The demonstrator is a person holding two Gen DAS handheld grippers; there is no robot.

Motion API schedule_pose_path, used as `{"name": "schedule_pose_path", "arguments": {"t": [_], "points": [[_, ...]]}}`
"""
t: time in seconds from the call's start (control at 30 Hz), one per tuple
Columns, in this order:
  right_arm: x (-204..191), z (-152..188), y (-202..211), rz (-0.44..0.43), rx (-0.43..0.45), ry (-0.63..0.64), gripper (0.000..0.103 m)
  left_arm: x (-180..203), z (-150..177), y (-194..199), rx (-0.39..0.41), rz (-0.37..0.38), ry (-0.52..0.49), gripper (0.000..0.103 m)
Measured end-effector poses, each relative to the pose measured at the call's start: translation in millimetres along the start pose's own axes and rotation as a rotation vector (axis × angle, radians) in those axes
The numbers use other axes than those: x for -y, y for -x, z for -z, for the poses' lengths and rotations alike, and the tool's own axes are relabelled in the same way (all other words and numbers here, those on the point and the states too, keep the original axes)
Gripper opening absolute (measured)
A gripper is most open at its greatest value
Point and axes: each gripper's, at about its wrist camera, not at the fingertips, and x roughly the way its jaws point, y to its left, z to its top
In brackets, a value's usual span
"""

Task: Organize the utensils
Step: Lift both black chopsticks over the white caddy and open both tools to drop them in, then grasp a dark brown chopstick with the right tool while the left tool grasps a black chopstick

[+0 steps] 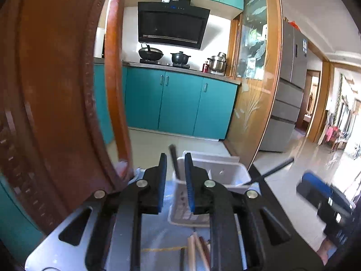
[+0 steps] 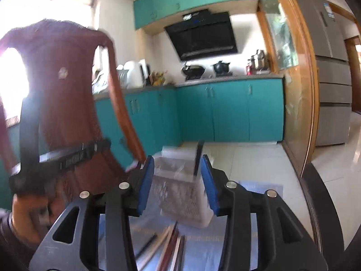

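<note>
A white plastic utensil holder [image 1: 216, 176] stands on the table with a dark chopstick [image 1: 174, 158] upright in it; it also shows in the right wrist view [image 2: 180, 192] with the dark stick [image 2: 198, 155]. Loose chopsticks [image 1: 198, 253] lie on the table near me, seen also in the right wrist view [image 2: 167, 246]. My left gripper [image 1: 176, 185] is open and empty, just in front of the holder. My right gripper [image 2: 178, 185] is open and empty, its fingers framing the holder. Another dark stick [image 1: 270, 171] pokes out at the holder's right.
A carved wooden chair back [image 1: 56, 90] rises close on the left; it shows in the right wrist view [image 2: 67, 101] too. The table carries a bluish plastic cover [image 2: 259, 187]. Teal kitchen cabinets [image 1: 180, 103] and a glass door [image 1: 255, 79] stand beyond.
</note>
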Motion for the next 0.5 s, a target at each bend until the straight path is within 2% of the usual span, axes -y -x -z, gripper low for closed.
{"name": "schedule_pose_path", "arguments": {"t": [0.07, 0.1, 0.23, 0.3, 0.4, 0.5], "points": [[-4, 19, -7, -0.001, -0.097, 0.018, 0.043, -6, 6, 7, -0.005, -0.018, -0.003, 0.025], [-9, 32, -15, 0.016, -0.176, 0.043, 0.043, -8, 13, 8, -0.021, -0.027, -0.002, 0.027], [-27, 76, -56, 0.164, -0.433, 0.173, 0.043, -16, 34, 3, -0.110, -0.065, -0.009, 0.027], [-29, 96, -77, 0.172, -0.568, 0.162, 0.043, -18, 43, 0, -0.152, -0.077, -0.012, 0.030], [-22, 113, -94, 0.159, -0.688, 0.080, 0.043, -18, 51, -3, -0.192, -0.084, -0.019, 0.035], [-18, 120, -103, 0.127, -0.740, 0.010, 0.043, -21, 55, -4, -0.208, -0.091, -0.024, 0.039]]}}
